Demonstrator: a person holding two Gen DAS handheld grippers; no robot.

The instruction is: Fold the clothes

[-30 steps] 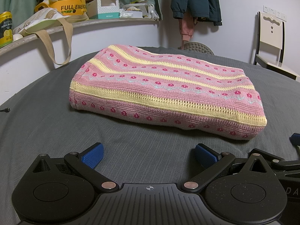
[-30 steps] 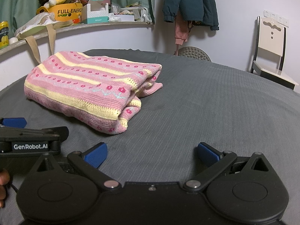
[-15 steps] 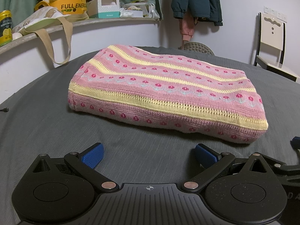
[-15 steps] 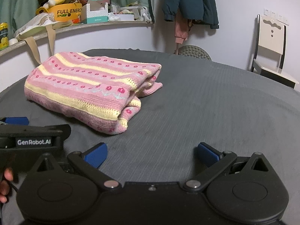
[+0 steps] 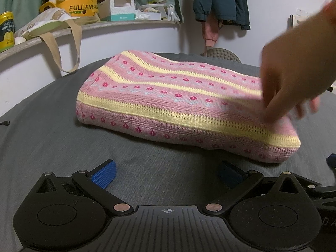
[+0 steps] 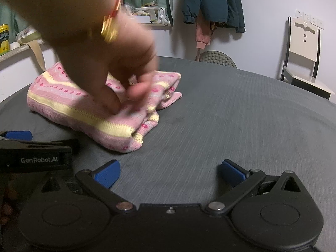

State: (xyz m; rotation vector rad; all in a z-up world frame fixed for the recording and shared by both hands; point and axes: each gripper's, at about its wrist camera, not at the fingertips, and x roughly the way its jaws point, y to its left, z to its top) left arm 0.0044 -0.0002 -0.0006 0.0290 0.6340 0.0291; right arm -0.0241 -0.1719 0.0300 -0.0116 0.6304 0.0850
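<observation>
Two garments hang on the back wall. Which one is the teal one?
The jacket, the larger garment hanging on top. The pink garment is smaller and only peeks out below the jacket's hem.

We see bare grey surface [image 6: 231, 115] open to the right of the folded sweater [image 5: 168, 109]. A bare hand [image 6: 117, 67] presses on its near right end, blocking any approach from above there.

Home bedroom, hung jacket [image 5: 220, 2], cluttered shelf [image 5: 88, 24]
</observation>
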